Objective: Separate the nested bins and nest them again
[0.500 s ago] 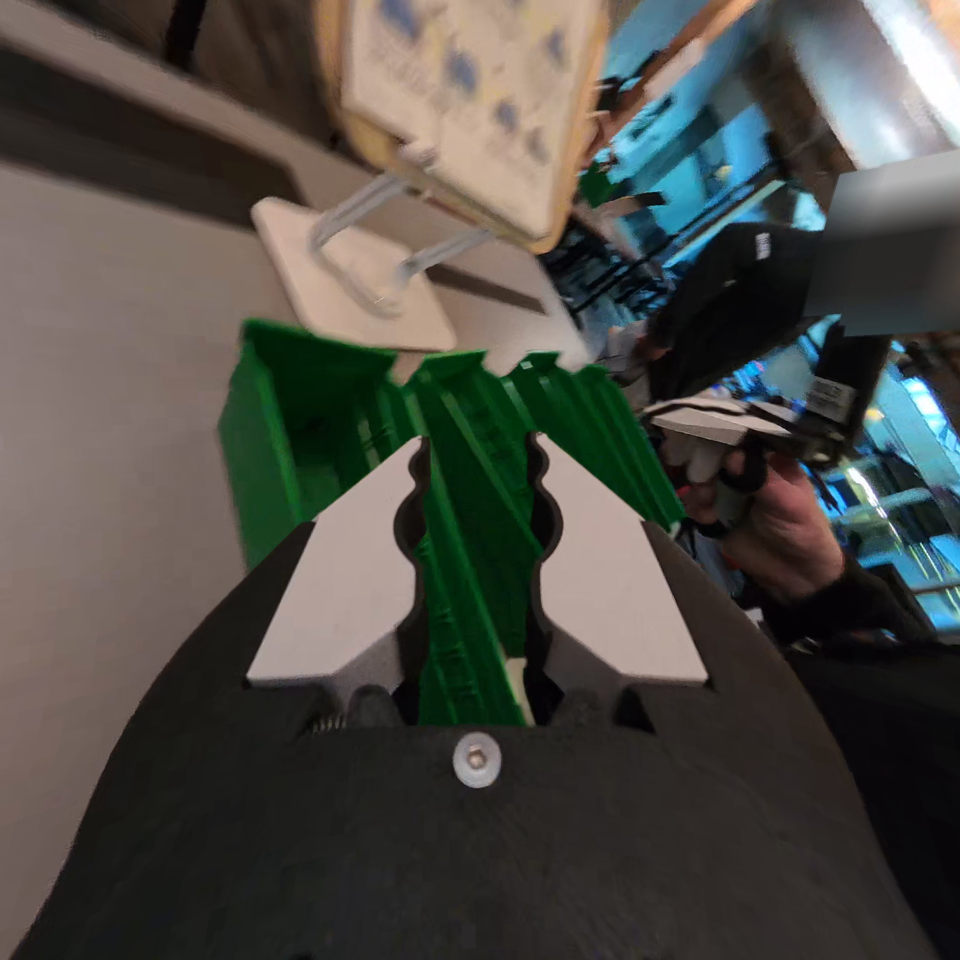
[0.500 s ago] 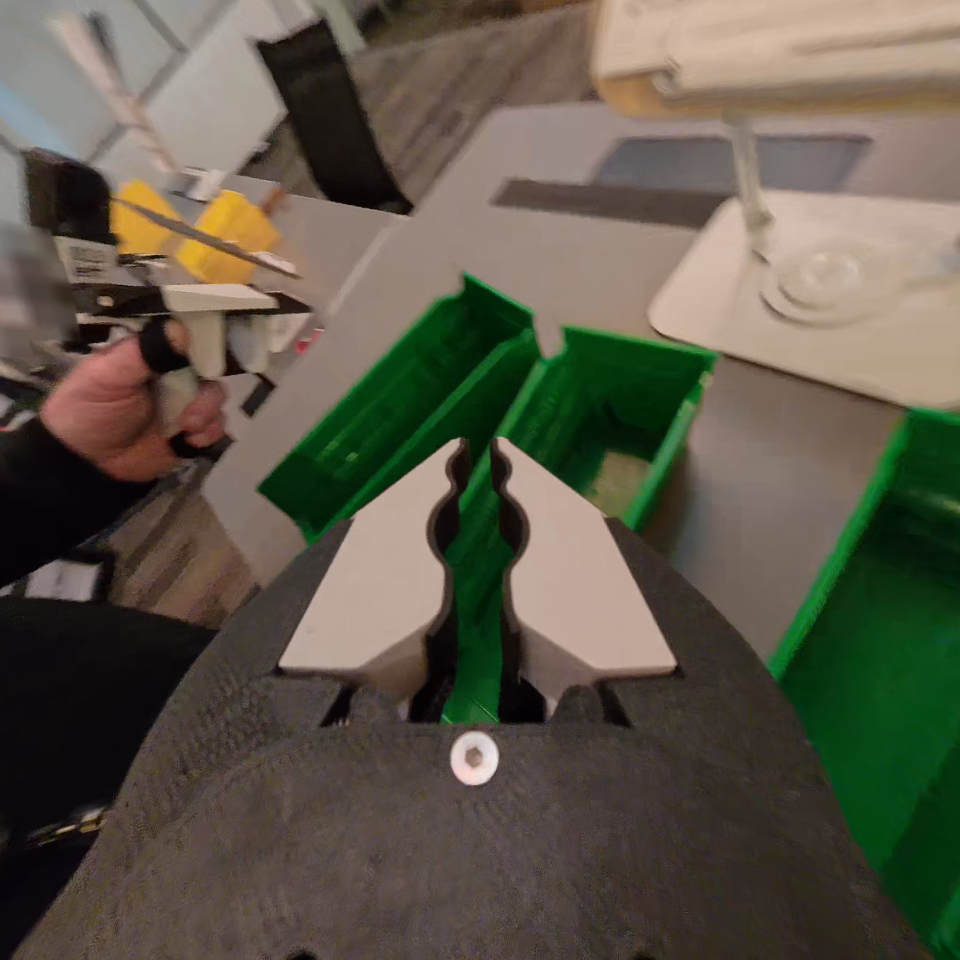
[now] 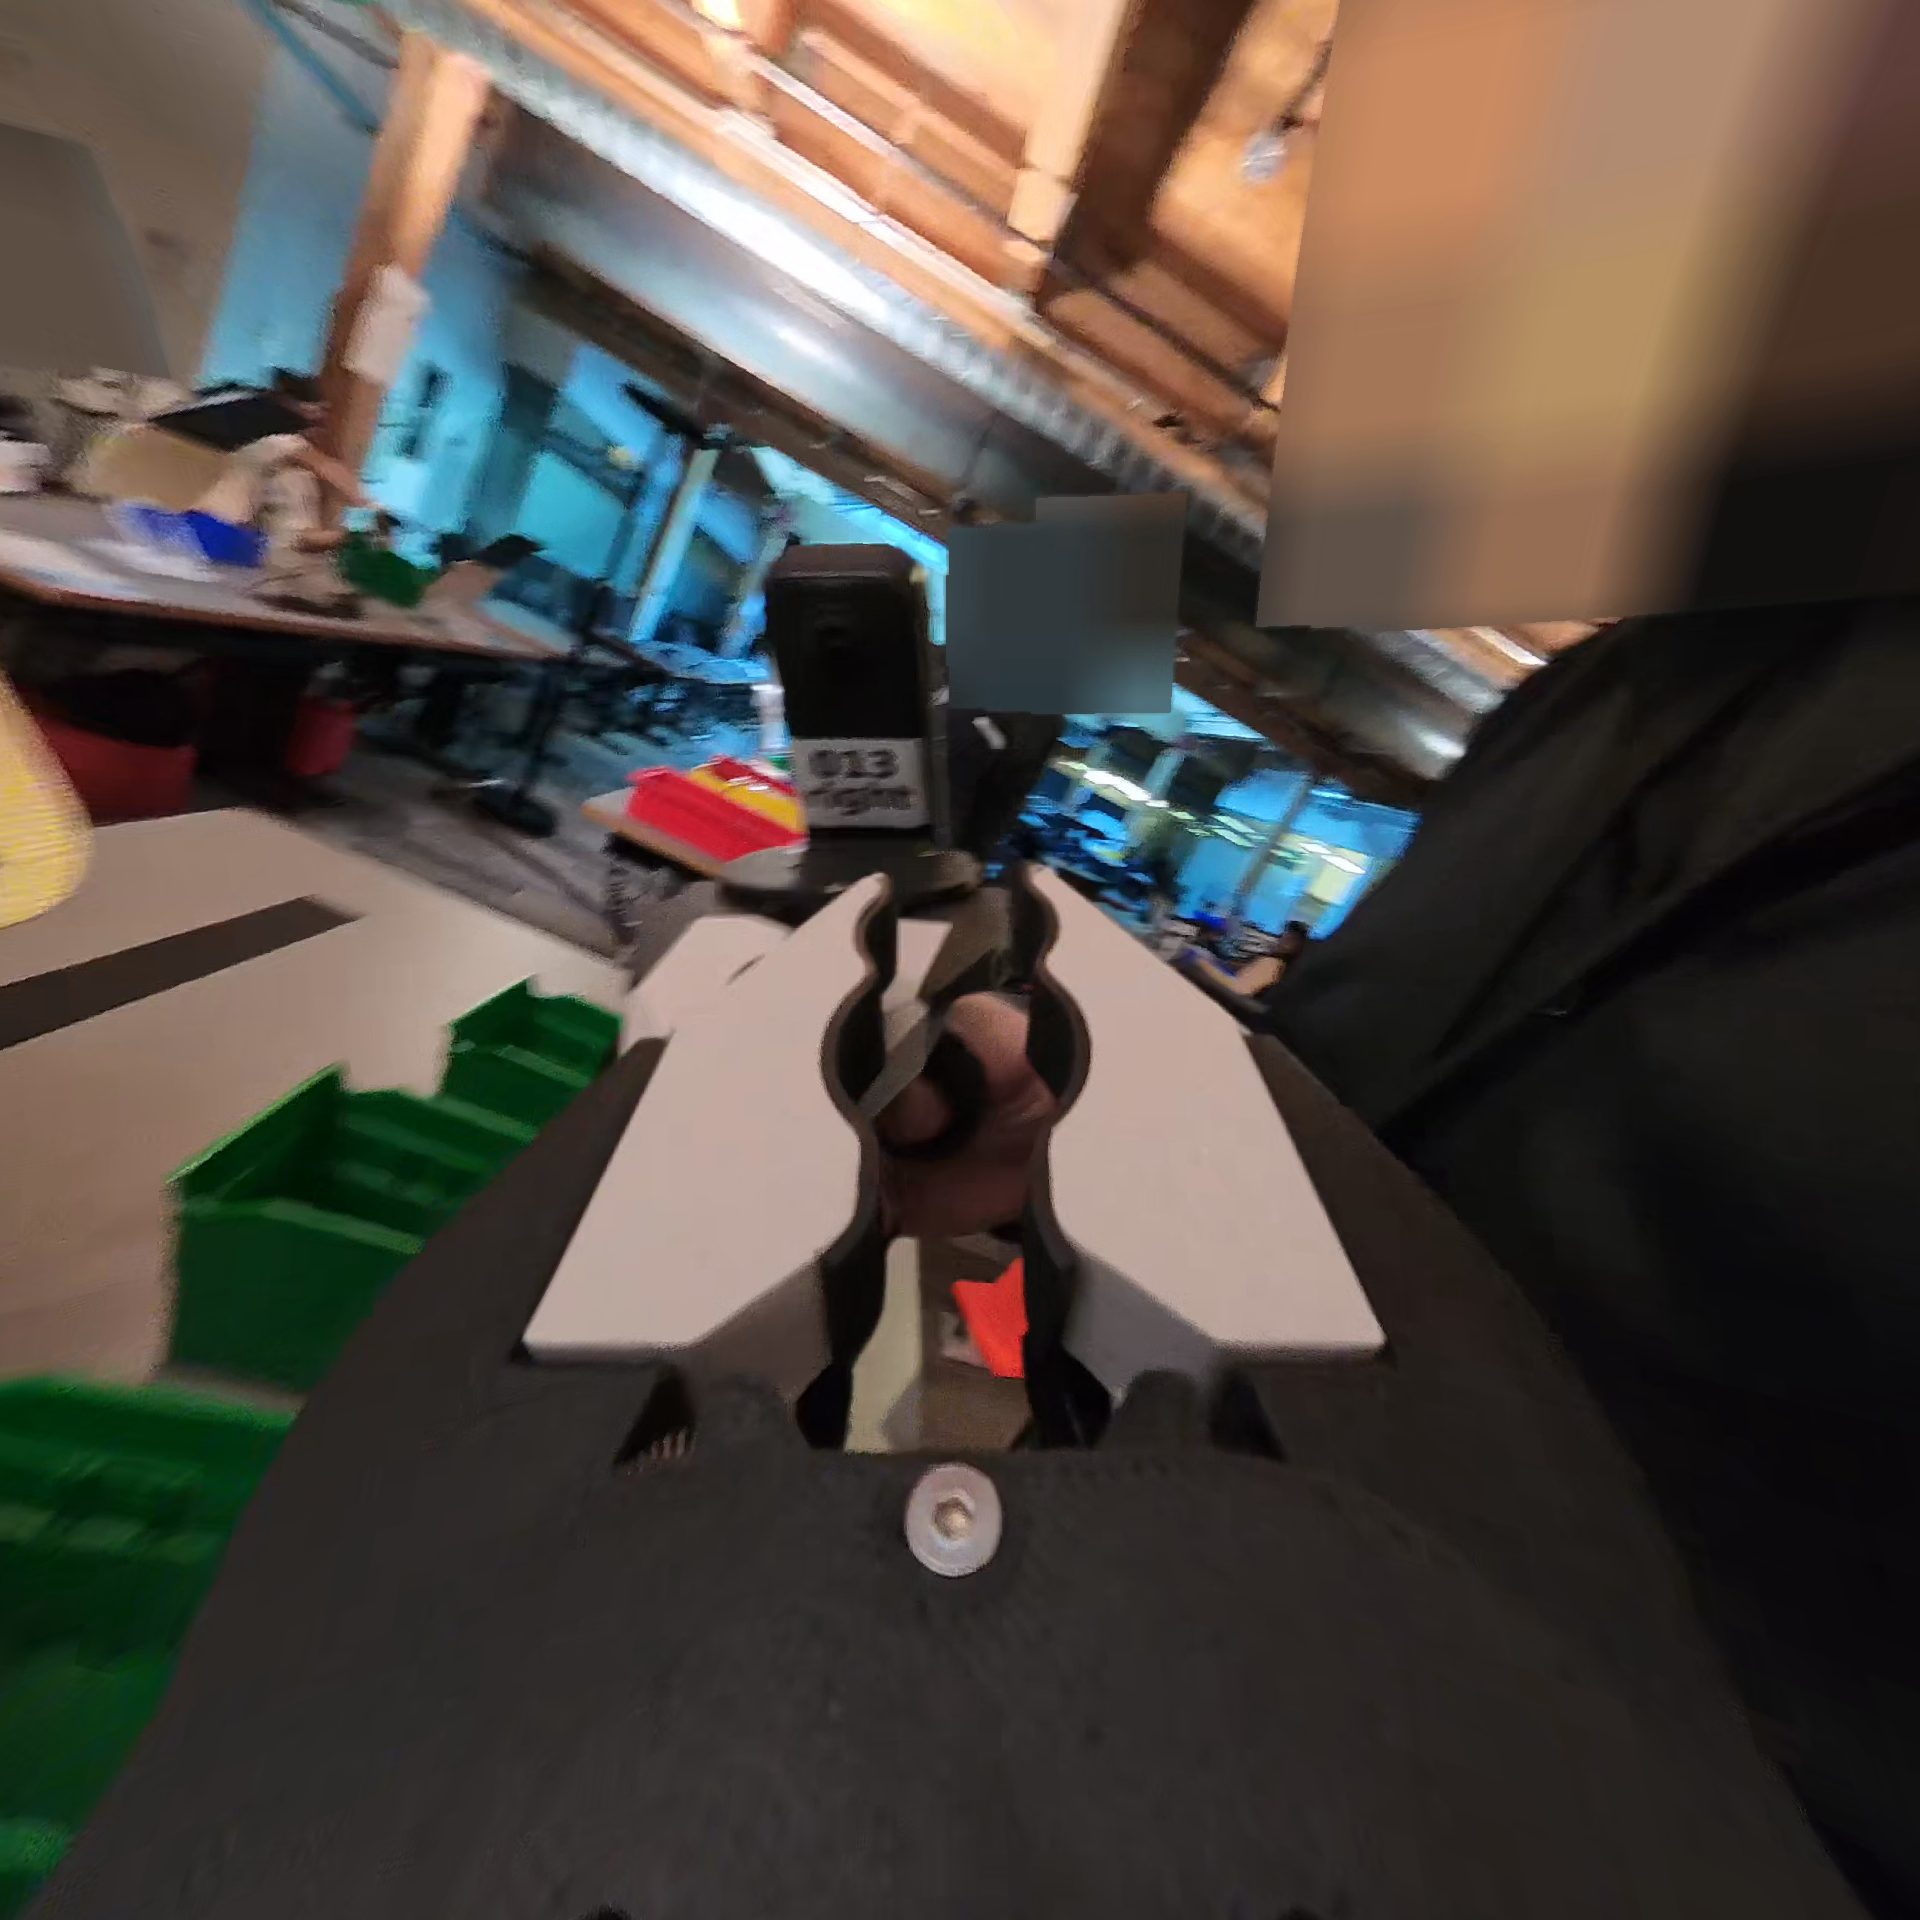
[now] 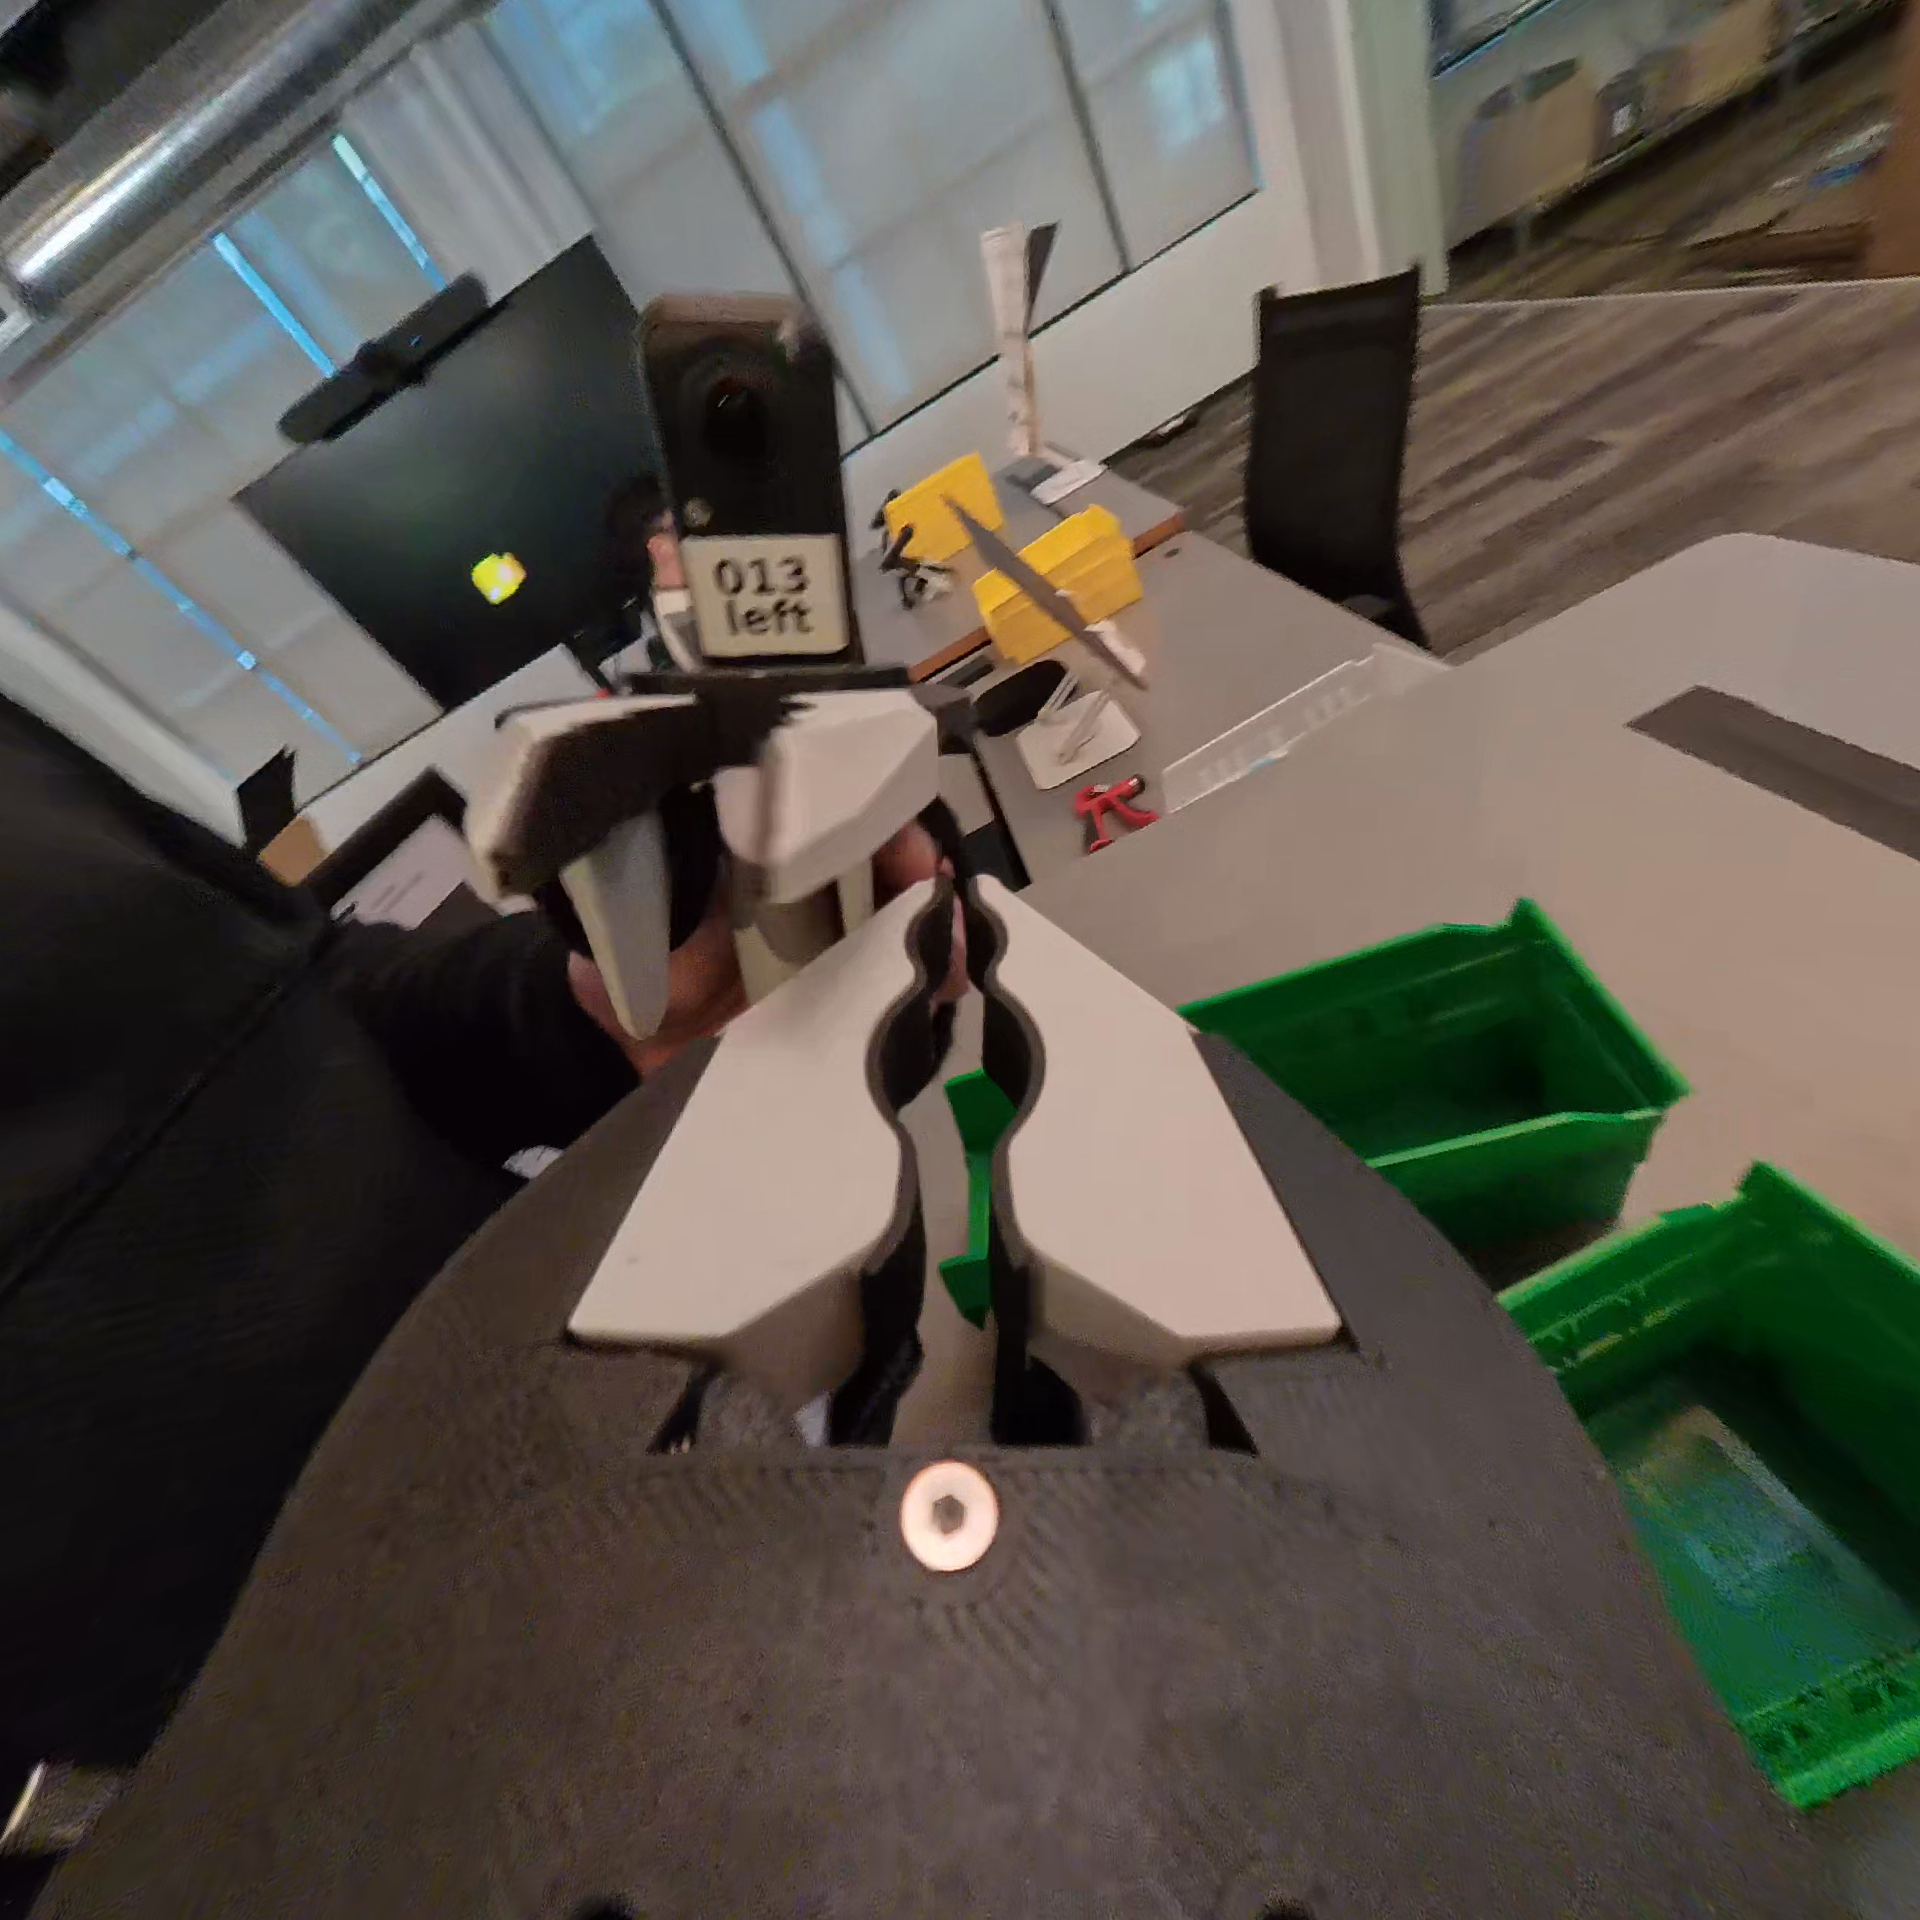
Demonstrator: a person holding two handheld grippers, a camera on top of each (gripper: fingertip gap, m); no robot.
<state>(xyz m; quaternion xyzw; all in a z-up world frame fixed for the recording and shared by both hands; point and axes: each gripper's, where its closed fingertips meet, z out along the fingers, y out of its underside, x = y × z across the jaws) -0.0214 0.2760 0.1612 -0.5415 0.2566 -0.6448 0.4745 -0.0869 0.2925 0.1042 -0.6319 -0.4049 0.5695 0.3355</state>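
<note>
Two hand-held grippers with pale grey fingers on black bodies face each other above a light grey table (image 4: pixel 1455 831). The left gripper (image 3: pixel 956 904) has its fingers slightly apart with nothing between them. The right gripper (image 4: pixel 961 894) has its tips nearly together, also empty. The green plastic open-top bins lie separated on the table: in the right wrist view one bin (image 4: pixel 1455 1060) sits far right, another (image 4: pixel 1714 1455) near right, close beside it but apart. A third green edge (image 4: pixel 971 1195) shows between the fingers.
</note>
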